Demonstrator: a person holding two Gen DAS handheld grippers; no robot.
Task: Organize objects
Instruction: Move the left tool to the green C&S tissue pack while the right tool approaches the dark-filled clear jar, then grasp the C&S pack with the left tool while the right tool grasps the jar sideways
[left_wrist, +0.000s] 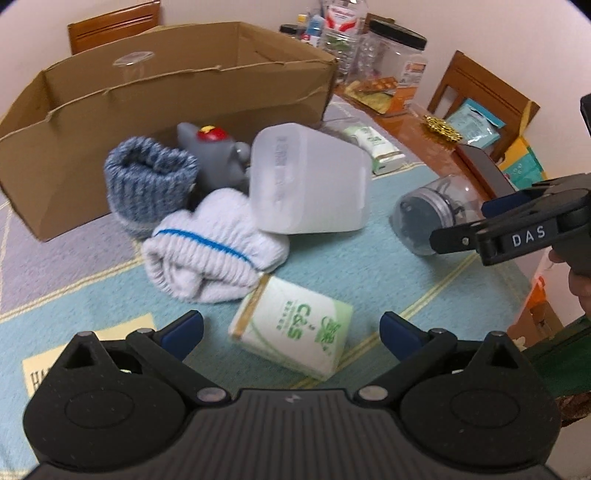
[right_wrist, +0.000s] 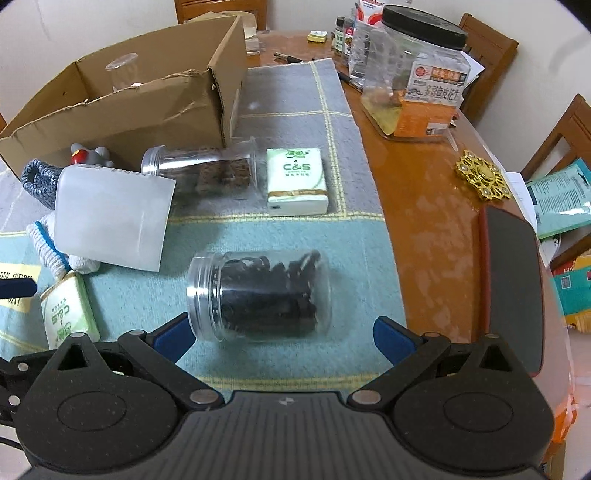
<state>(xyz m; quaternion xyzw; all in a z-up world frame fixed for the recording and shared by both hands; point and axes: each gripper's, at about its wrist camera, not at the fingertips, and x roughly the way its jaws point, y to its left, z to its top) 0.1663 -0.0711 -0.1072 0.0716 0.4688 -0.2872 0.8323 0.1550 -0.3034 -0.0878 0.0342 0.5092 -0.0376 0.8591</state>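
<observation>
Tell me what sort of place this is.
Most likely a home dining room. A round wooden table is ringed by wooden chairs, part-covered by a checked cloth, and crowded with household bits: a big snack jar, tissue packs, rolled socks and a cardboard box.

right claw path: clear | blocker ahead: jar
</observation>
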